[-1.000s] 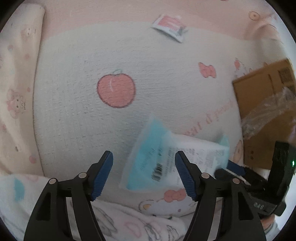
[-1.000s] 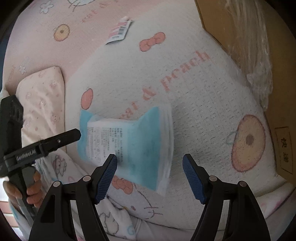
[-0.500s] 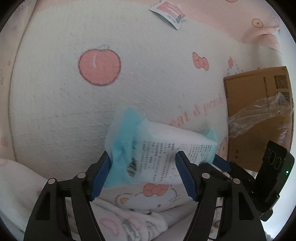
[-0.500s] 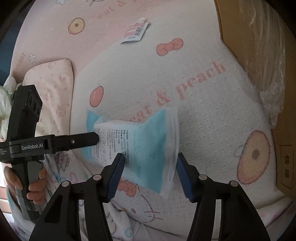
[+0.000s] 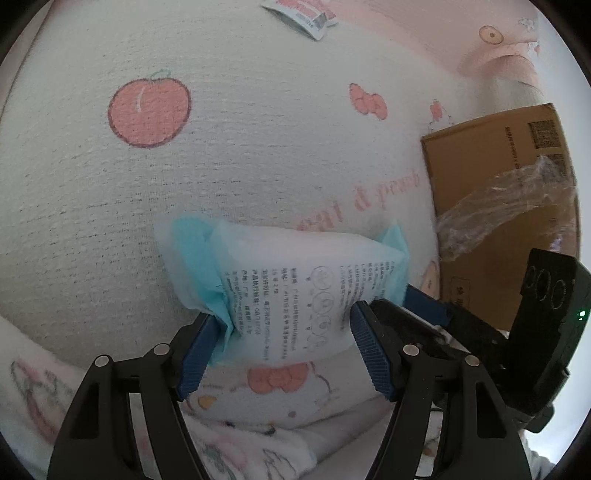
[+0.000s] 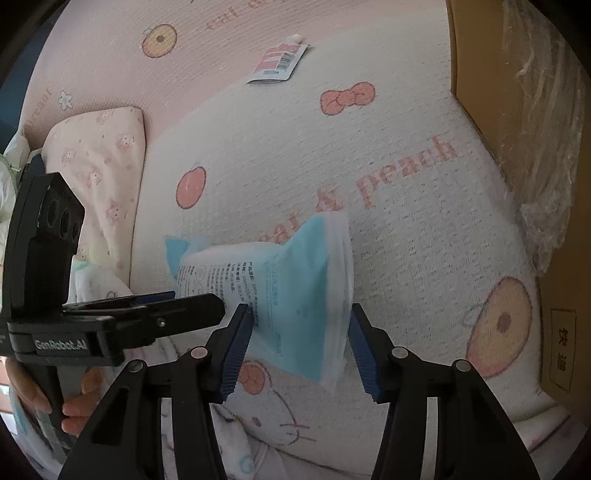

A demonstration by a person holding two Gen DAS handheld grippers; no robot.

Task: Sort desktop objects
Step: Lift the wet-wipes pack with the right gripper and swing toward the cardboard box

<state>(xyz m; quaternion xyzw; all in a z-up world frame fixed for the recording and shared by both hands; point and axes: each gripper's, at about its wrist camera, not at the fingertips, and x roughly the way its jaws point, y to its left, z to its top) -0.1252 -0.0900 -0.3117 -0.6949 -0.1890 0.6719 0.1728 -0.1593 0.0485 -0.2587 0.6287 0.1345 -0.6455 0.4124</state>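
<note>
A soft white-and-blue pack of wipes (image 5: 291,280) (image 6: 295,295), printed with small black text, sits low in the centre of both wrist views, resting on a white blanket (image 5: 258,166) (image 6: 424,240) patterned with peaches, pink bows and pink lettering.

In the right wrist view, the right gripper (image 6: 301,347) straddles the pack's blue end — its jaws have just been closing, and both blue pads now touch the pack's sides, so it appears to be held between them. The left gripper (image 6: 192,306) reaches in from the left of that frame, a hand (image 6: 77,398) wrapped around its black handle at lower left; its tip meets the pack's white end.

In the left wrist view, the left gripper (image 5: 284,350) stands fairly wide, with the pack between its pads; the left pad presses the crumpled blue corner and the right pad touches the printed face. The right gripper (image 5: 424,302) shows at the right of that frame, against the pack's far end.

A small red-and-white sachet (image 5: 299,16) (image 6: 279,64) lies well apart near the top of both frames. A cardboard box (image 5: 495,177) (image 6: 517,92) with crinkled clear plastic (image 5: 506,206) (image 6: 535,147) over it occupies the right side. A pale pink pillow (image 6: 96,177) lies at the left of the right wrist view.
</note>
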